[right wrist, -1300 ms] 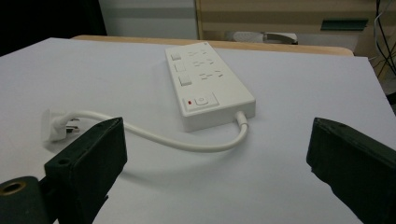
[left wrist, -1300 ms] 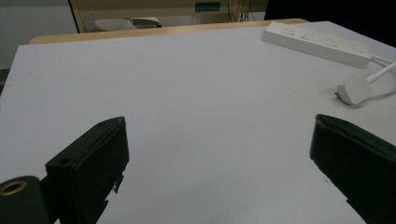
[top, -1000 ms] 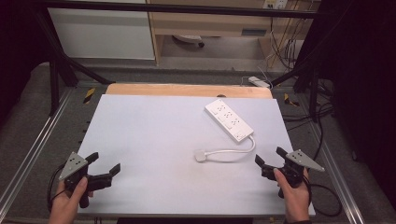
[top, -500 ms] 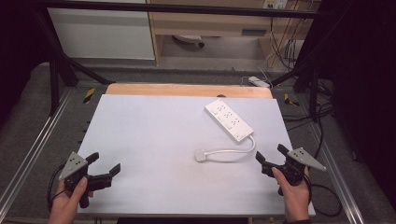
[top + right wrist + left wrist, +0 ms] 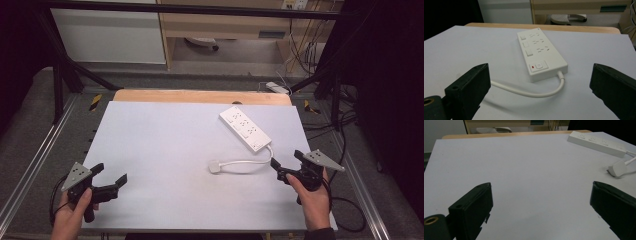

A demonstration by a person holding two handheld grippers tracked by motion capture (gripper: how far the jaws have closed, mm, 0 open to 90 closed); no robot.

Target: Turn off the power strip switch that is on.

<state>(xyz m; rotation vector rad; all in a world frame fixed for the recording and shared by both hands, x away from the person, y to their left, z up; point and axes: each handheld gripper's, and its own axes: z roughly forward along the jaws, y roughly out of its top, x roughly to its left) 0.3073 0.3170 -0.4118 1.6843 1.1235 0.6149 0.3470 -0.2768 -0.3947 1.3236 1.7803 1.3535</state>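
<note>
Here, the pale grey rectangular table top [image 5: 165, 150] carries a white oblong plastic power strip [image 5: 245, 128] lying flat and slantwise toward its far right, its white cable [image 5: 247, 162] curving back to a small white plug [image 5: 215, 167]. The right gripper [image 5: 288, 164] sits just beside that cable, jaws spread wide, gripping nothing. The left gripper [image 5: 111, 178], well apart at the near left, likewise gapes empty.

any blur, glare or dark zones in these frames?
High view: even light on the white table, no glare, far sides fall to black. Left gripper view: near fingers soft, power strip fairly sharp. Right gripper view: power strip crisp with a soft shadow under its cable, fingers blurred.
</note>
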